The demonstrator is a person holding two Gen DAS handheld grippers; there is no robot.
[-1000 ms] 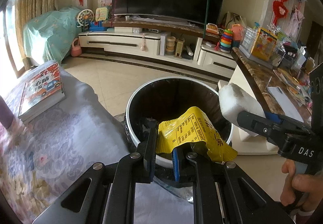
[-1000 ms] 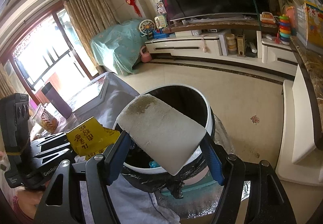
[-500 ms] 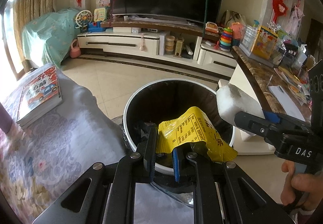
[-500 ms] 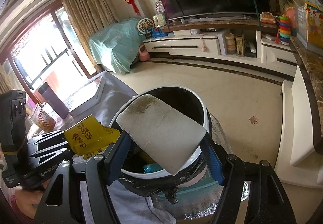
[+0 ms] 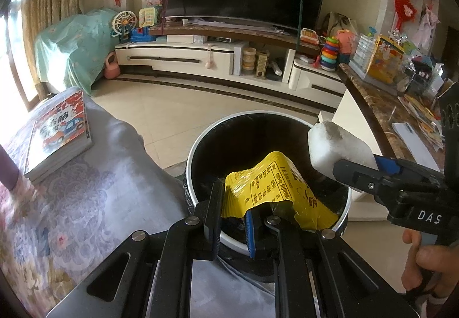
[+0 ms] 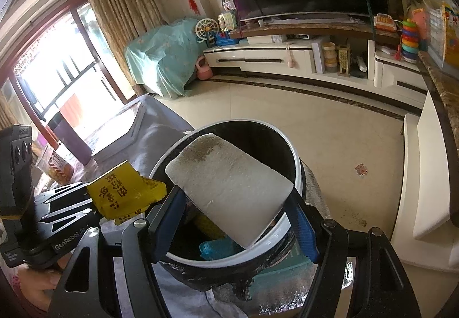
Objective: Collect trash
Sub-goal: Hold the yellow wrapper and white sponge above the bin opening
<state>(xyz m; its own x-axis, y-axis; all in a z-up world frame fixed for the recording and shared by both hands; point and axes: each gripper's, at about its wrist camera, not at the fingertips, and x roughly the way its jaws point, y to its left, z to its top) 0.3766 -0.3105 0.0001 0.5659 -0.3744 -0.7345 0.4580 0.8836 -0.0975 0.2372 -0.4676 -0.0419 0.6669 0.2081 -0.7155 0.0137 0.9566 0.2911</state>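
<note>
A round trash bin [image 5: 191,151] with a white rim and black liner stands on the floor below both grippers. My left gripper [image 5: 233,203] is shut on a crumpled yellow wrapper [image 5: 272,189], held just over the bin's near rim. My right gripper [image 6: 235,217] is shut on a white foam block [image 6: 229,183] with a dirty end, tilted above the bin [image 6: 297,171]. In the left wrist view the foam block [image 5: 335,146] hangs over the bin's right rim. The right wrist view shows the wrapper [image 6: 123,191] at the left. A blue scrap [image 6: 215,249] lies inside the bin.
A cloth-covered table [image 5: 94,191] with a stack of books [image 5: 60,131] lies left of the bin. On the right a marble counter [image 5: 373,105] crowded with toys and papers runs beside a white step. Tiled floor and a TV cabinet [image 5: 200,57] lie beyond.
The right gripper with the foam block has edged slightly over the bin, so more of the bin's inside shows under the block. The left gripper and wrapper have stayed put.
</note>
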